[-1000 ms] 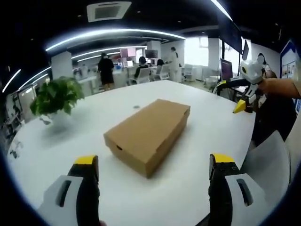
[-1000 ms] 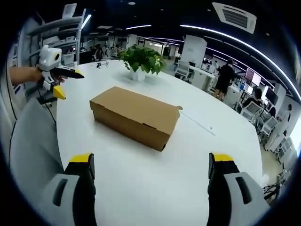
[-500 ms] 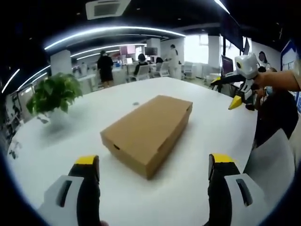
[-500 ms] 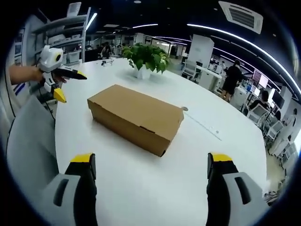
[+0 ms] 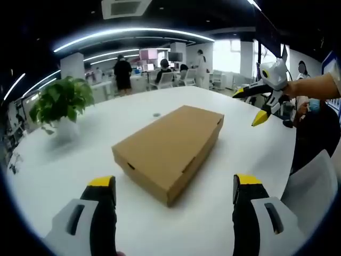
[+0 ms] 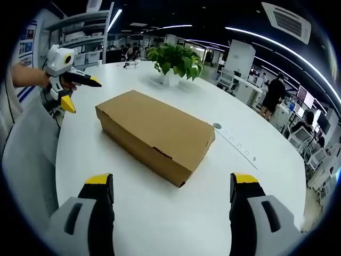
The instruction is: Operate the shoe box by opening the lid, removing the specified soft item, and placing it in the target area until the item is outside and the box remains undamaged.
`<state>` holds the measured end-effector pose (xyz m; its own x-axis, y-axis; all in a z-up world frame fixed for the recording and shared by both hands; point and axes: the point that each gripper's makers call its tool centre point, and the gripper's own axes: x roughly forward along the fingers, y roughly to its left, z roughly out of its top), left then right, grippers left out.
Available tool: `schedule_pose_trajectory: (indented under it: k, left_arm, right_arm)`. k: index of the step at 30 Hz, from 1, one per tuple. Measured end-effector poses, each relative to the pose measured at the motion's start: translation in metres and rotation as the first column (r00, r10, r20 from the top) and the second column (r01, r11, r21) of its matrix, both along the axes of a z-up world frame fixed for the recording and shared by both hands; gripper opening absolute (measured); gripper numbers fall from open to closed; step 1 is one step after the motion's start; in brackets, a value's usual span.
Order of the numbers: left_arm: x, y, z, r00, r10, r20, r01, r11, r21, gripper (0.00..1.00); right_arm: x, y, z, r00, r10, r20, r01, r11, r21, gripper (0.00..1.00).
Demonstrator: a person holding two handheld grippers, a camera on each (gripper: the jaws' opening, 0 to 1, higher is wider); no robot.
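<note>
Sitting closed on the white table (image 5: 48, 176), brown shoe box (image 5: 169, 149) lies ahead of both spread, empty tools, left gripper (image 5: 173, 205) and right gripper (image 6: 171, 201).

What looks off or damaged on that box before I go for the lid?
Nothing stands out. The shoe box lies flat on the white table, lid shut, with no dents or tears showing. Both the left gripper and the right gripper are open and short of it.
</note>
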<state>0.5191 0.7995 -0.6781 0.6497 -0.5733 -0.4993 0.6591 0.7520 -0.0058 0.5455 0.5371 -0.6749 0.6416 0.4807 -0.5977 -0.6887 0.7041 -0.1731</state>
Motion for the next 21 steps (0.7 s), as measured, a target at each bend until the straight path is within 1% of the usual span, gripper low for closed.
schedule_pose_trajectory:
  k: [7,12,15,18,21]
  left_arm:
    - [0.008,-0.002,-0.009,0.999,0.038,-0.001,-0.038,0.999,0.014,0.85]
    - [0.01,-0.004,-0.016,0.998,0.068,-0.011,-0.067,0.997,0.027,0.83]
    - [0.011,-0.007,-0.022,0.996,0.084,-0.023,-0.084,0.996,0.032,0.79]
    - [0.012,-0.01,-0.028,0.995,0.099,-0.03,-0.098,0.994,0.045,0.78]
    - [0.014,-0.011,-0.031,0.992,0.123,-0.04,-0.121,0.992,0.038,0.77]
  right_arm:
    - [0.019,0.007,-0.01,1.0,0.026,-0.015,-0.026,1.0,0.002,0.76]
    - [0.025,0.01,-0.021,0.998,0.042,-0.043,-0.042,0.999,0.004,0.69]
    - [0.027,0.012,-0.029,0.997,0.051,-0.065,-0.051,0.999,0.003,0.68]
    - [0.03,0.012,-0.034,0.996,0.054,-0.075,-0.054,0.999,0.003,0.65]
    - [0.036,0.012,-0.037,0.996,0.051,-0.077,-0.051,0.999,0.003,0.6]
